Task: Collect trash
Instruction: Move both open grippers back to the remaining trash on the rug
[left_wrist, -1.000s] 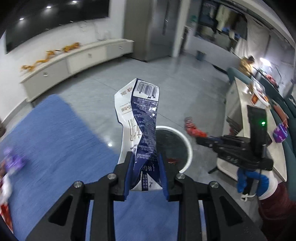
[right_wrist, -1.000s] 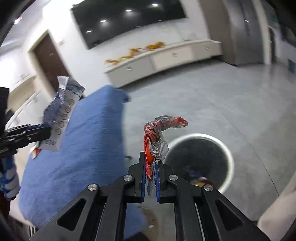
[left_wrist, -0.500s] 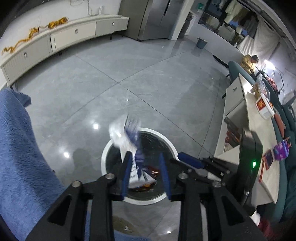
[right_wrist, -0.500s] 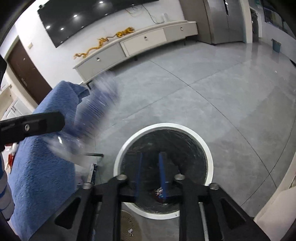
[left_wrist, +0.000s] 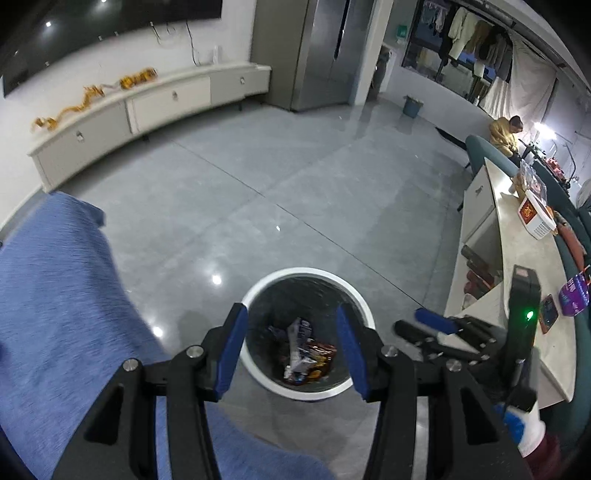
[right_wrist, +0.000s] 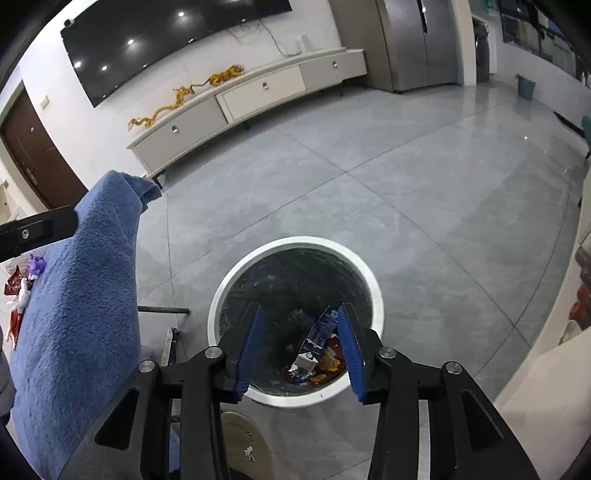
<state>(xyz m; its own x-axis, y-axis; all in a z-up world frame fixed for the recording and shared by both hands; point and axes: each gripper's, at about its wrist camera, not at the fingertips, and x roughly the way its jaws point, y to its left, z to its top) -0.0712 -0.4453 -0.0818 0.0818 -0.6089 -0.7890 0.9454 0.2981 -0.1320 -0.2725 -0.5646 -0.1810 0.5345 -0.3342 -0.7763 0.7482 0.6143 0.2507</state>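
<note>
Left wrist view: the left gripper (left_wrist: 290, 343) hangs over the trash bin (left_wrist: 258, 291), its blue pads apart and still widening — nothing between them.
Right wrist view: the right gripper (right_wrist: 299, 345) is above the same trash bin (right_wrist: 221, 284), jaws spreading, empty.
Trash bin: round, white-rimmed, lined with a dark bag, standing on the grey tiled floor (left_wrist: 295, 177).
Trash: crumpled wrappers (left_wrist: 304, 354) lie at the bottom of the bin — a blue-and-white packet (right_wrist: 320, 330) leans among red and orange ones.
Right gripper in the left view: its black body (left_wrist: 454, 338) sits just right of the bin.
Blue cloth: a blue towel-like cover (right_wrist: 81, 295) lies left of the bin, more wrappers (right_wrist: 22, 280) on its far side.
</note>
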